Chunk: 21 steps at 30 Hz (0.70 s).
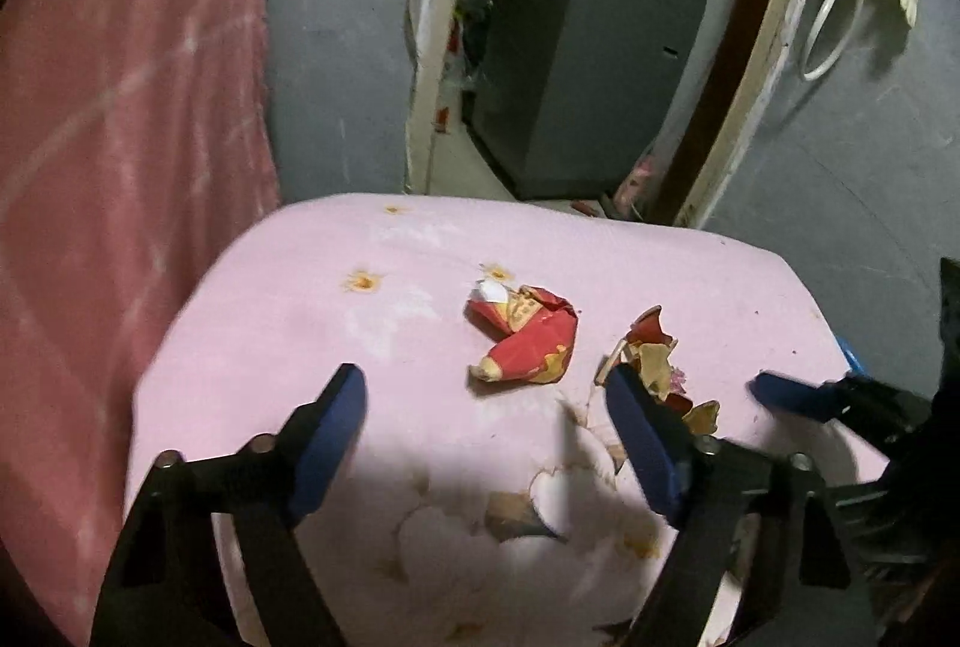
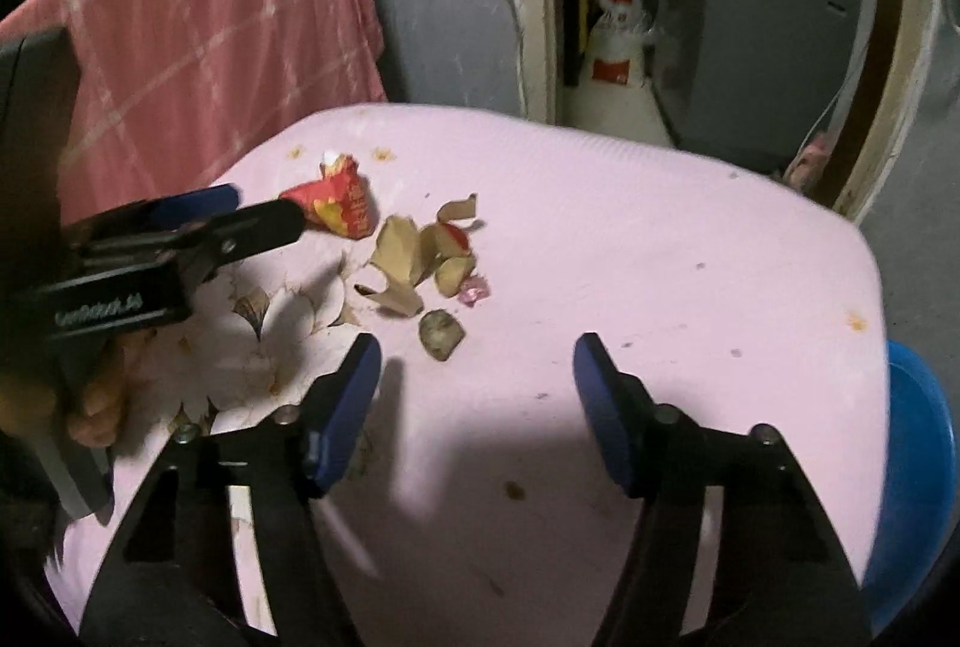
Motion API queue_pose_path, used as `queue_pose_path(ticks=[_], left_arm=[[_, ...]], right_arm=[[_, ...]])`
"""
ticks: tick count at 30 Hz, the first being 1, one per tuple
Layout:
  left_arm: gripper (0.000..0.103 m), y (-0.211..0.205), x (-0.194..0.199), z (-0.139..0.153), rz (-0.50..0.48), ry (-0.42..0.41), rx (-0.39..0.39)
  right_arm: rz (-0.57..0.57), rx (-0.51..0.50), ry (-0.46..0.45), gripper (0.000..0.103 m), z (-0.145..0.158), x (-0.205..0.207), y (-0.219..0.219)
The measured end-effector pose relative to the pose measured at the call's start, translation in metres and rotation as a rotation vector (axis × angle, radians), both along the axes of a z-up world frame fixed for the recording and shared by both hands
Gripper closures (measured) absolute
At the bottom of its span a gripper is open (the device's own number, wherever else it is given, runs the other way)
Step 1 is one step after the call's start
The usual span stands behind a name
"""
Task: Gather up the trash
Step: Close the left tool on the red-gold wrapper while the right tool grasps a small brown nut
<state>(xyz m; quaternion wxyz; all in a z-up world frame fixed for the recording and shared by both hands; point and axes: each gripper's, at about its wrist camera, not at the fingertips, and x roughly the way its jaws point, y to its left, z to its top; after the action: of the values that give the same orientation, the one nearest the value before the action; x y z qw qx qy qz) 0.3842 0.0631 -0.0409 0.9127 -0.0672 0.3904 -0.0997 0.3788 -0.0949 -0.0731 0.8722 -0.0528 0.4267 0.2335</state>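
Note:
A crumpled red and yellow wrapper [image 1: 525, 335] lies on the pink cloth-covered table [image 1: 300, 299]; it also shows in the right wrist view [image 2: 336, 206]. Torn brown and red paper scraps [image 2: 420, 257] lie beside it, with a small pink bit [image 2: 474, 290] and a grey-brown lump [image 2: 441, 335]. In the left wrist view the scraps [image 1: 654, 359] sit just behind my right-hand finger. My left gripper [image 1: 486, 407] is open and empty, just short of the wrapper. My right gripper [image 2: 477, 377] is open and empty, near the lump.
A pink checked towel [image 2: 222, 29] hangs at the table's left. A blue bin [image 2: 918, 467] stands by the table's right edge. Behind the table is a doorway with a grey cabinet [image 1: 576, 65] and a white sack [image 2: 615, 59].

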Motion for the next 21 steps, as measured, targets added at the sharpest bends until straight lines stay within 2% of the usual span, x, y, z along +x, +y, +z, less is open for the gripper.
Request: queue_pose_path(ticks=[3,8,13,16,17,18,21], left_arm=[[0.040,-0.001,0.009,0.001,-0.020,0.014,-0.033],[0.051,-0.005,0.016,0.003,-0.048,0.017,-0.058],[0.070,-0.012,0.023,-0.003,-0.070,0.040,-0.040],[0.074,-0.010,0.022,-0.004,-0.070,0.044,-0.046],[0.077,-0.010,0.021,-0.004,-0.070,0.045,-0.046],[0.084,-0.011,0.021,-0.005,-0.075,0.050,-0.047],[0.087,-0.015,0.019,-0.006,-0.086,0.061,-0.030]], right_arm=[[0.010,-0.007,0.011,0.056,-0.001,0.003,0.004],[0.026,0.003,0.026,0.062,0.000,0.005,0.003],[0.048,-0.005,0.027,0.068,-0.001,0.004,0.009],[0.058,-0.008,0.028,0.077,-0.001,0.003,0.011],[0.059,-0.006,0.029,0.080,-0.002,0.003,0.011],[0.061,-0.003,0.031,0.084,-0.002,0.003,0.010],[0.060,0.007,0.038,0.090,-0.002,0.003,0.008]])
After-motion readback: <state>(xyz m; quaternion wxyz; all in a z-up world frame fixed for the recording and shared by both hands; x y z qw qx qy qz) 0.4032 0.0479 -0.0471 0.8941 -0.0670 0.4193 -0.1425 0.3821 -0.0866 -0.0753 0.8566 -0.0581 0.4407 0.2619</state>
